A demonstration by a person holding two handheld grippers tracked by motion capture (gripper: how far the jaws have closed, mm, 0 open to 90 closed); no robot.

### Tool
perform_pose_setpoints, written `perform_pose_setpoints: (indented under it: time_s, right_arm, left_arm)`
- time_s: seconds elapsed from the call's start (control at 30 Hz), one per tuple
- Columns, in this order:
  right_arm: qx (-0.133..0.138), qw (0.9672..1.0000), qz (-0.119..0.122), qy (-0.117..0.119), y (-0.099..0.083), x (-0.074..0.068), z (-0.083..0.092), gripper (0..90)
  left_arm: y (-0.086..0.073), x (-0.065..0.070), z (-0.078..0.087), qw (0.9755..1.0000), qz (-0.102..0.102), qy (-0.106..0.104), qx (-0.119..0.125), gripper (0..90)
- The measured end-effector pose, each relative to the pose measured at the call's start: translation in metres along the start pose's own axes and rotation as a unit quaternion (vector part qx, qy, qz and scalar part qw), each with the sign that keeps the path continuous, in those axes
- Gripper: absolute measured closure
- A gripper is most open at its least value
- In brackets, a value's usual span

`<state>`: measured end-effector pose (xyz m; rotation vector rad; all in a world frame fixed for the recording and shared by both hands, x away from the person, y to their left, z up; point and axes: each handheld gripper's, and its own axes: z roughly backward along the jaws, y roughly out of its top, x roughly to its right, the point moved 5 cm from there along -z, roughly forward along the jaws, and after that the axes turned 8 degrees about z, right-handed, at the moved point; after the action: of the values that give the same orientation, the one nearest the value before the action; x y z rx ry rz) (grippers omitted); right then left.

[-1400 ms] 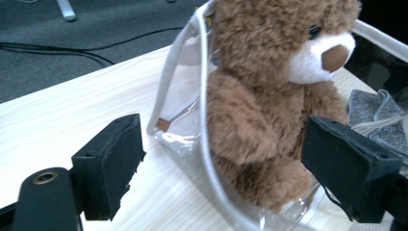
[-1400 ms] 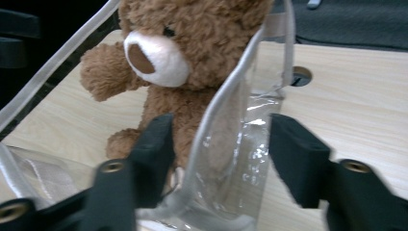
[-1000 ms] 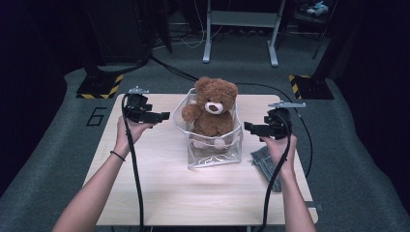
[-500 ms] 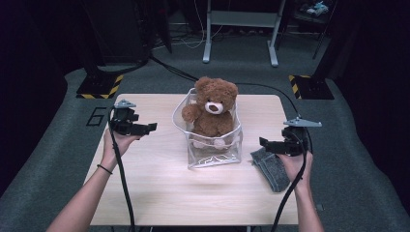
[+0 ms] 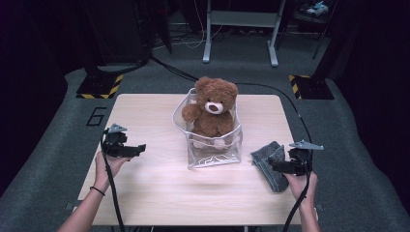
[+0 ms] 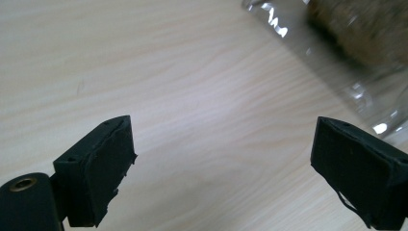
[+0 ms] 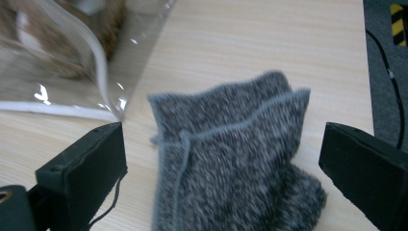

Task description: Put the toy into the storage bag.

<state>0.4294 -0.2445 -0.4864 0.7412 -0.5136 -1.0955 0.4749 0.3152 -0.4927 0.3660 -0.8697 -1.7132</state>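
Wooden table (image 5: pixel 159 193), bear (image 5: pixel 212 108) bagged, right gripper (image 7: pixel 219 163) (jaws wide) over grey cloth (image 7: pixel 231 163)

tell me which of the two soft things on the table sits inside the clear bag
The brown plush teddy bear sits upright inside the clear plastic bag; the grey knitted cloth lies crumpled on the wooden table beside it.

High view above the table (image 5: pixel 145 203) — gripper views close, sharing the clear bag (image 5: pixel 212 152).

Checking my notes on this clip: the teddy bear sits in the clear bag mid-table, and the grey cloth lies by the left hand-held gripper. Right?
Not quite: the grey cloth lies by the right hand-held gripper, as the high view shows. The teddy bear does sit in the clear bag mid-table.
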Motion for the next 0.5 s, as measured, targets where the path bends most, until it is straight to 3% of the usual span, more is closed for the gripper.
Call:
perform_pose_setpoints:
  time_s: [0.13, 0.37, 0.43, 0.5]
  right_arm:
    - [-0.017, 0.9997, 0.005, -0.016, -0.017, 0.002, -0.015, 0.9]
    - [-0.031, 0.9990, 0.007, -0.031, -0.041, 0.006, -0.045, 0.0]
    - [-0.028, 0.9990, 0.006, -0.036, -0.048, 0.008, -0.050, 0.0]
    - [-0.011, 0.9995, 0.001, -0.030, -0.052, 0.009, -0.052, 0.0]
  left_arm:
    - [-0.022, -0.012, -0.012, 0.9997, -0.008, 0.013, -0.018, 6.3]
    - [-0.050, -0.025, -0.031, 0.9992, -0.013, 0.033, -0.020, 5.4]
    - [-0.056, -0.027, -0.034, 0.9992, -0.006, 0.035, -0.020, 5.3]
    - [-0.058, -0.026, -0.035, 0.9989, -0.017, 0.041, -0.011, 5.6]
